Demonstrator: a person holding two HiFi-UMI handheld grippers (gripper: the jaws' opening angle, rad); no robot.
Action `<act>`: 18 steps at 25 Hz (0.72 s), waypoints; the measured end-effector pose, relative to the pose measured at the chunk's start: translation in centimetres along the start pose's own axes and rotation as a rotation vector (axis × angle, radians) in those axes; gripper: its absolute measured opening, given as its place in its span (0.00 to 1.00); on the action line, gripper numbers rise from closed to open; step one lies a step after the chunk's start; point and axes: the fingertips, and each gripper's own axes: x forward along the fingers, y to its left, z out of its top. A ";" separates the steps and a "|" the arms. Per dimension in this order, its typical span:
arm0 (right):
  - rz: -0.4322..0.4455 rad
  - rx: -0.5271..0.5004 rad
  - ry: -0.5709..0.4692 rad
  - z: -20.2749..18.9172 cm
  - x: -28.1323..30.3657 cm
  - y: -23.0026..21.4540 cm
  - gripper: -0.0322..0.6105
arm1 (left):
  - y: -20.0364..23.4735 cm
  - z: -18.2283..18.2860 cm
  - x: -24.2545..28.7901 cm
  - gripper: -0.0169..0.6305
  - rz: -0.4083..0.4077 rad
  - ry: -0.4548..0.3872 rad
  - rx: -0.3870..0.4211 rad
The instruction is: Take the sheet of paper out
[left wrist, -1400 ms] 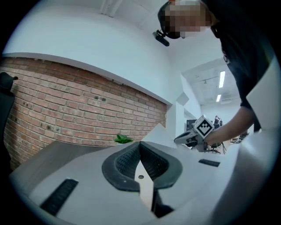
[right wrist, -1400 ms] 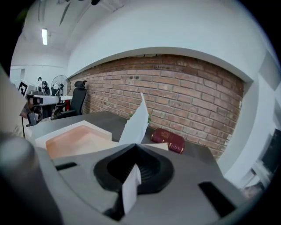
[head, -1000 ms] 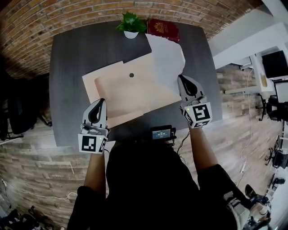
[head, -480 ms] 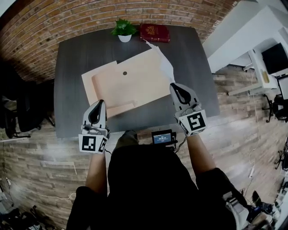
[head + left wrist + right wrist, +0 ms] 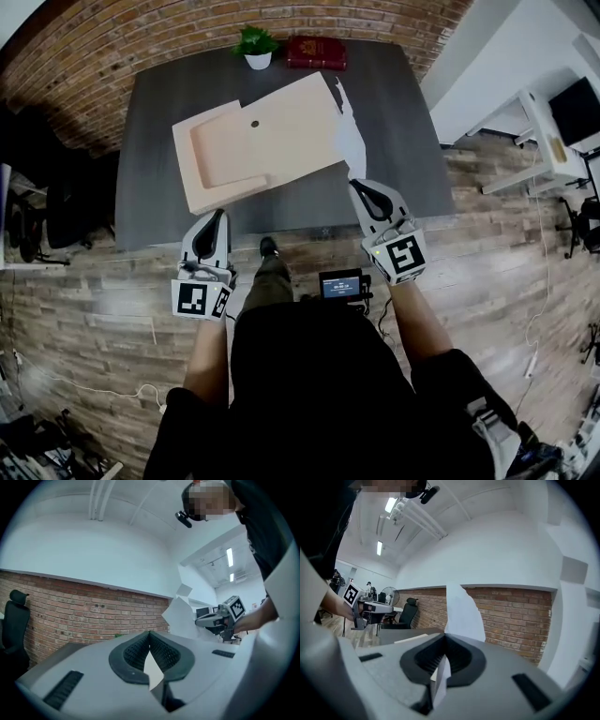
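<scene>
Tools: 2 | left tool [image 5: 217,217] clamps 1 envelope [image 5: 272,131] | right tool [image 5: 356,186] clamps 1 sheet [image 5: 353,145]

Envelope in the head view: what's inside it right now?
A white sheet of paper sticks out at the right end of the tan envelope, pinched in the right gripper. How much of it is inside, and whether anything else is in there, the envelope's face hides.

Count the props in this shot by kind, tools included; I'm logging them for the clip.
envelope: 1
sheet of paper: 1
potted plant: 1
red book: 1
tools: 2 (left tool, right tool)
Total: 6
</scene>
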 end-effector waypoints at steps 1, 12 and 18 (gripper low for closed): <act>0.007 0.005 -0.001 -0.1 -0.9 0.6 0.05 | -0.7 0.0 -0.9 0.02 0.004 0.005 -0.003; 0.071 0.084 0.012 -1.8 -7.0 7.3 0.05 | -5.3 0.1 -9.7 0.02 0.037 0.055 -0.011; 0.079 0.102 0.039 -2.2 -8.4 10.2 0.05 | -5.5 -0.6 -12.2 0.02 0.023 0.077 -0.033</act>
